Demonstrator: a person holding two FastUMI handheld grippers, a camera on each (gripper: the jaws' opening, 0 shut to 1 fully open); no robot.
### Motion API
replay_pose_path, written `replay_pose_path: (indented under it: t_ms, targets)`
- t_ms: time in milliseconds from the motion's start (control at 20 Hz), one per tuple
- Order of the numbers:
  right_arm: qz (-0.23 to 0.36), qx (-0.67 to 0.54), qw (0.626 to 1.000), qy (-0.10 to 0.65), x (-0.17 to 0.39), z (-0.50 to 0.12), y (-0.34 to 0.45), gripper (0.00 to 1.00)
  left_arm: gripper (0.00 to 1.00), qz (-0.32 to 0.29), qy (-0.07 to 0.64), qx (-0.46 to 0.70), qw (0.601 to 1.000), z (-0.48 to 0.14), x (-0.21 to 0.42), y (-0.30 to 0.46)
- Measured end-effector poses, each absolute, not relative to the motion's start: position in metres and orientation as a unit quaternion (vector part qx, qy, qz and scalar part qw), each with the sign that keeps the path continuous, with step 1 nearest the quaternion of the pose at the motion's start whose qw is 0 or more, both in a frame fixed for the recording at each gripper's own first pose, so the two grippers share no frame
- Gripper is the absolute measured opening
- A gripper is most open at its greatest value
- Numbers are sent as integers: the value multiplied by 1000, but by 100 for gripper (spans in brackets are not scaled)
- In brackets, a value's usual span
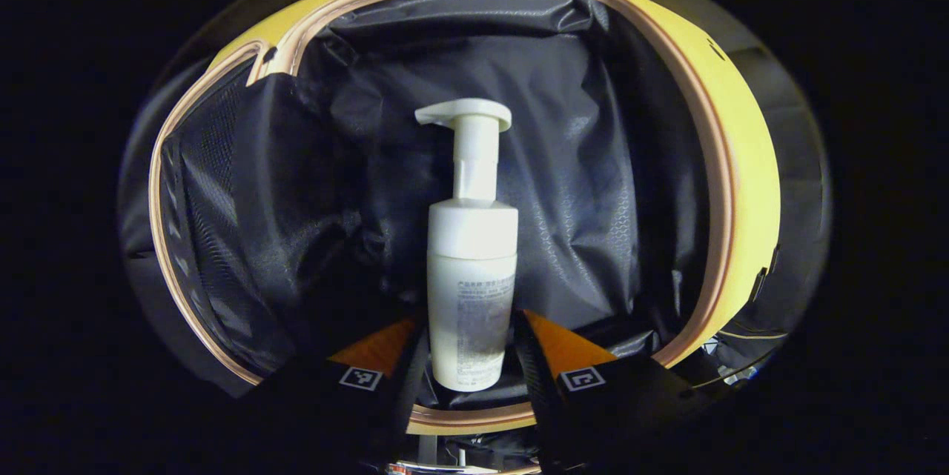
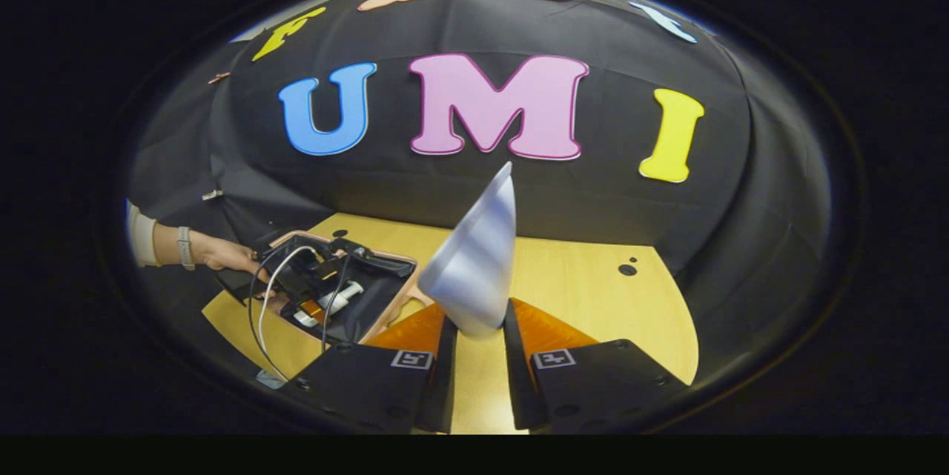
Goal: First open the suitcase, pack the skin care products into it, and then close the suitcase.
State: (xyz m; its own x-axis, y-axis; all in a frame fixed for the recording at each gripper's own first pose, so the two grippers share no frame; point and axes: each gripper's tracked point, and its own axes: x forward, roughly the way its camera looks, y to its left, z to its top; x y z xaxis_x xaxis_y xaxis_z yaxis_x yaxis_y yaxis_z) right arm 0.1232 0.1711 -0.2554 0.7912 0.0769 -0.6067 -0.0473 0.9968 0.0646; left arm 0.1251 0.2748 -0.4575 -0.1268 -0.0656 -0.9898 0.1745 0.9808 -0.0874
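A white pump bottle (image 1: 472, 253) stands upright between the fingers of my left gripper (image 1: 471, 356), which is shut on its lower body. Behind it lies the open suitcase (image 1: 749, 164), yellow-rimmed with a dark fabric lining (image 1: 593, 164). In the right gripper view, my right gripper (image 2: 478, 334) is shut on the round end of a silvery white tube (image 2: 474, 260), whose flat crimped end points up. At the far left of that view sits the open suitcase (image 2: 397, 290), with the left gripper (image 2: 319, 290) and the pump bottle (image 2: 342, 296) over its inside.
The light wooden table (image 2: 593, 290) spreads under the tube and to its right. A hand (image 2: 215, 253) with a wristband holds the left gripper at the suitcase's far side. Cables (image 2: 259, 304) trail off that gripper toward the table's front edge.
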Motion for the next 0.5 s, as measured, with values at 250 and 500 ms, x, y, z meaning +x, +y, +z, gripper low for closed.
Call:
replay_pose_path:
  t_ms: [250,500]
  targets:
    - [94,73,922,369,143,-277,238,34,84,-151,559,103,809,-381,171,280]
    - [179,156,857,457,167,-321,346,34,90,-110,443,41,889,-301,163,317]
